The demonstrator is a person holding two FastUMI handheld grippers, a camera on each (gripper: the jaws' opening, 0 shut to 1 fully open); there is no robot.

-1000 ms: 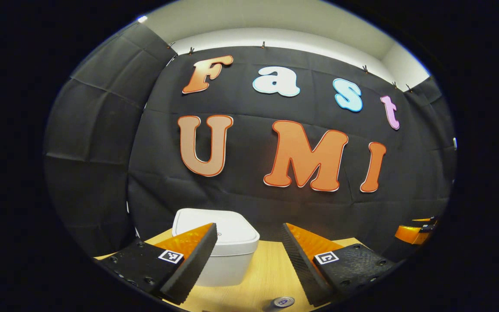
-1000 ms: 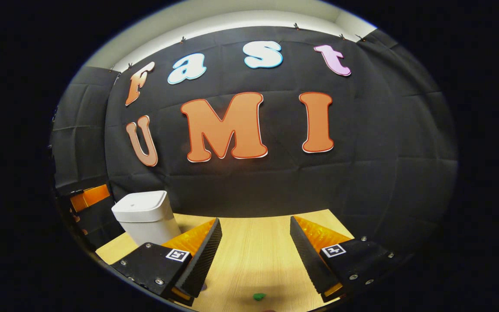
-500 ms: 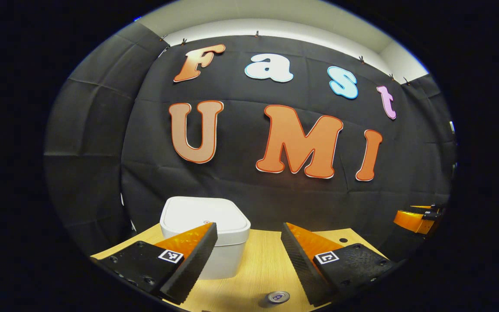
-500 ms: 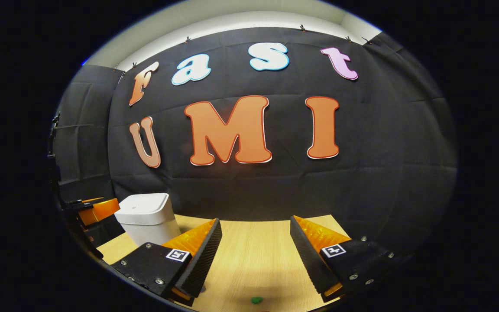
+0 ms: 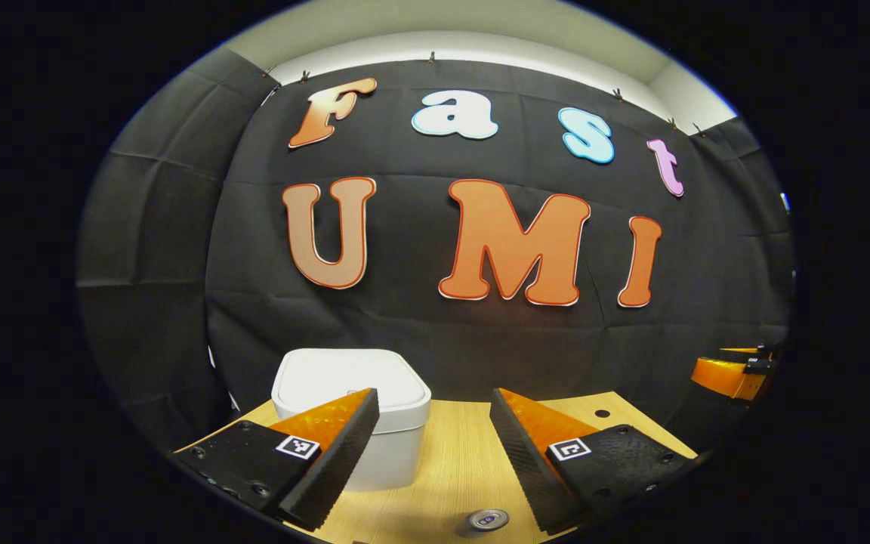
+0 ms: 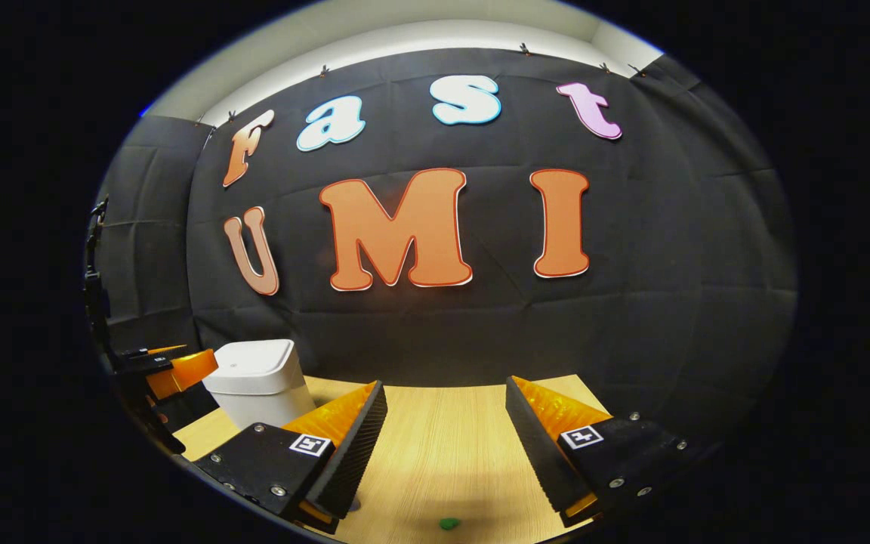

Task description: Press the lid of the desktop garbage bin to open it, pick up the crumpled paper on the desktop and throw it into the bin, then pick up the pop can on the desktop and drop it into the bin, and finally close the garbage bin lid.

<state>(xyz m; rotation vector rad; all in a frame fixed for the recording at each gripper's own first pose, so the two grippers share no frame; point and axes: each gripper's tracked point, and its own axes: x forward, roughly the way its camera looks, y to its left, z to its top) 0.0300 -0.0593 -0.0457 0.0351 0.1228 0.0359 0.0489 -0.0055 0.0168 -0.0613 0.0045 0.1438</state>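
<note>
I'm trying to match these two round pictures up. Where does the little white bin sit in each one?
Left gripper view: the white bin sits low, left of centre, lid shut, partly behind one finger of that tool.
Right gripper view: it stands at lower left, on the wooden table.
Shared landmark: the black cloth wall behind it.

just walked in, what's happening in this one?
A person holds two grippers over a wooden desktop. Both are open and empty. The left gripper hovers near the white garbage bin, whose lid is shut, with the pop can standing just below it. The right gripper hangs above bare desktop, a small green item below it. Nothing is binned yet, by the look of it; pressing the lid comes first.
</note>
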